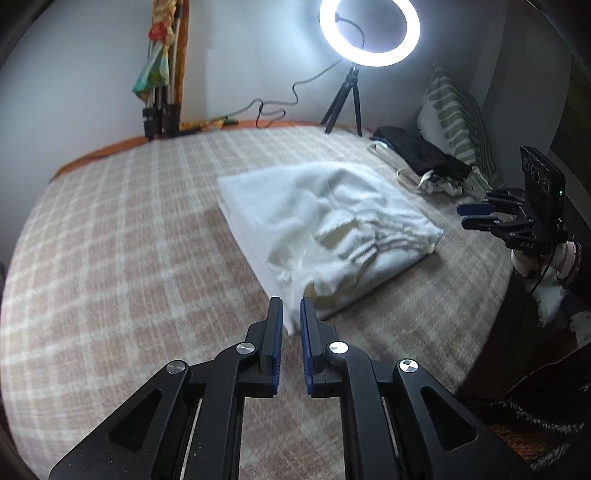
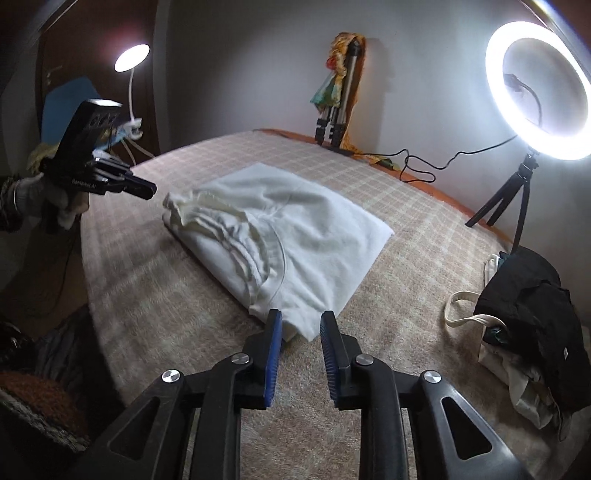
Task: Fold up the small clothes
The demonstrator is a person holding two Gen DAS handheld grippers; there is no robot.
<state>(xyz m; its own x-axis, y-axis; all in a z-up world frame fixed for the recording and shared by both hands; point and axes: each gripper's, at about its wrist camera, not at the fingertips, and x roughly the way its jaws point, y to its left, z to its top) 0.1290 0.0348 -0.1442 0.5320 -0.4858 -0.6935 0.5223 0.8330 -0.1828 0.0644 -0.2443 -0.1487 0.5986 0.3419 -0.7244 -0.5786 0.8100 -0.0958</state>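
A white garment (image 1: 314, 221) (image 2: 295, 229) lies folded into a rough rectangle on the checked beige blanket (image 1: 129, 240) (image 2: 406, 221) of a bed, its gathered waistband showing on top. My left gripper (image 1: 291, 306) hovers just before the garment's near corner, its blue pads a narrow gap apart with nothing between them. My right gripper (image 2: 302, 317) stands at the opposite near corner, jaws open wider and empty. Each view also shows the other gripper at the bed's edge, held by a gloved hand: the right gripper (image 1: 467, 216), the left gripper (image 2: 146, 190).
A lit ring light (image 1: 369, 29) (image 2: 535, 92) on a small tripod stands at the far edge, cable trailing. A pile of dark clothes on a tote bag (image 1: 424, 151) (image 2: 528, 295) lies beside a striped pillow (image 1: 454, 118). A folded tripod (image 1: 162, 74) (image 2: 338, 96) leans on the wall.
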